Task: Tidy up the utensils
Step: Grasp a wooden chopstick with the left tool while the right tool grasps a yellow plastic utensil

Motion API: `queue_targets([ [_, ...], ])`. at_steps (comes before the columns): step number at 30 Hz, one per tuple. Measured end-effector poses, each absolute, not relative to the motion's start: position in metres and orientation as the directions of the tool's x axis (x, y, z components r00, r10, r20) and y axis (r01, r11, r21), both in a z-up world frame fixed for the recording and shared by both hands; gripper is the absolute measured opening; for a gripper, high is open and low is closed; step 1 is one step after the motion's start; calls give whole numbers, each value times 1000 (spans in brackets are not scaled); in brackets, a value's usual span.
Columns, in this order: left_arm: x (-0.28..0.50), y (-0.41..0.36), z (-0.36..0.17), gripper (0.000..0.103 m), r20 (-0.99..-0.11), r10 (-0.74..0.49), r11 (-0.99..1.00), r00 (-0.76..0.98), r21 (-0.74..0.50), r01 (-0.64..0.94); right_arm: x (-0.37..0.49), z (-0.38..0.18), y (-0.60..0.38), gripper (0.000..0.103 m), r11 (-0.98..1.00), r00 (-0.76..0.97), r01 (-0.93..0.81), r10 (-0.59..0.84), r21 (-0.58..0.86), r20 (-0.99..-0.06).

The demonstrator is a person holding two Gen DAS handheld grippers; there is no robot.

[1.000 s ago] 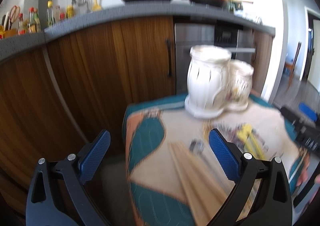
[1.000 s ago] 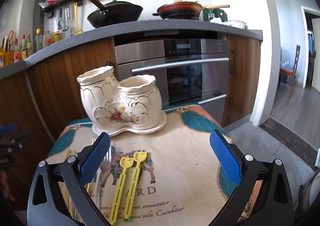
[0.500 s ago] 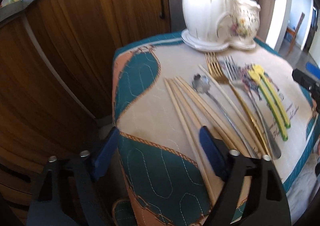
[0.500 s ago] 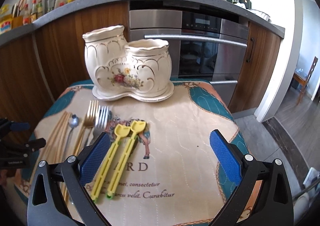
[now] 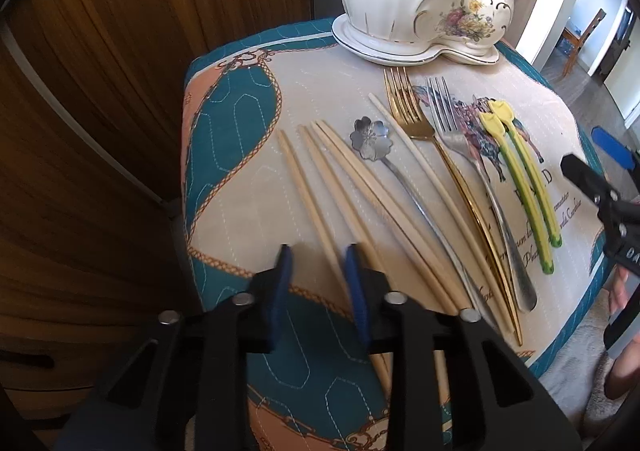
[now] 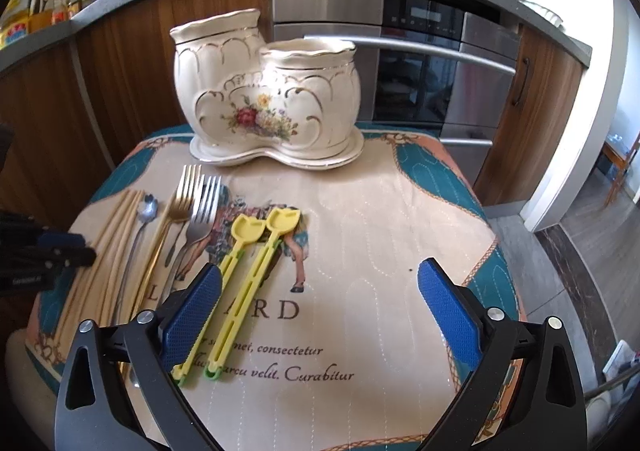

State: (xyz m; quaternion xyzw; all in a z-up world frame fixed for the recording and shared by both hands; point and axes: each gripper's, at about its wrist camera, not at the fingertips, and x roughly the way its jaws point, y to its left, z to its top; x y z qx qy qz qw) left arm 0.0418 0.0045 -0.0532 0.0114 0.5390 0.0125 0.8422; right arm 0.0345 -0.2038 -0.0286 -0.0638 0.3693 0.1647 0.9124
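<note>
Closing our left hand-held gripper (image 5: 316,283) around the leftmost chopstick (image 5: 308,203), we see its pads not yet pressing it. Our right hand-held gripper (image 6: 320,315) hangs wide apart above the yellow spoons (image 6: 248,275) on the worktop (image 6: 360,251).

Left gripper (image 5: 318,265): black frame, blue ribbed pads, silver round screws.
Right gripper (image 6: 318,305): black frame with slot cutouts, blue dimpled pads, silver screws.
</note>
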Motion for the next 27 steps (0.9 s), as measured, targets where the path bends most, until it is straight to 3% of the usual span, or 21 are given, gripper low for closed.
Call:
queue_targets([
  [1,44,4,-52,11,-908,31,999,417,33,-3,35,-28,-201,96,932,657,-363,264,10,-706],
  [3,48,6,-52,10,-908,25,1000,419,29,4,35,-29,-197,95,922,641,-387,273,5,-718],
  [6,52,13,-52,5,-898,13,1000,440,15,1,39,-34,-192,82,913,607,-407,272,2,-747],
  [9,56,22,-50,5,-882,9,1000,470,2,-16,47,-36,-191,69,912,571,-407,291,43,-767],
  [14,57,34,-45,5,-864,1,1000,504,-13,-23,61,-38,-181,60,910,524,-409,289,61,-801],
  [16,57,40,-41,5,-851,-7,999,525,-25,-28,65,-40,-176,44,914,513,-402,278,59,-812],
  [19,61,41,-34,5,-836,-32,999,548,-49,-17,68,-42,-173,31,917,502,-396,264,53,-823],
  [27,65,39,-34,5,-818,-77,996,570,-91,4,73,-46,-167,21,911,439,-397,293,109,-850],
])
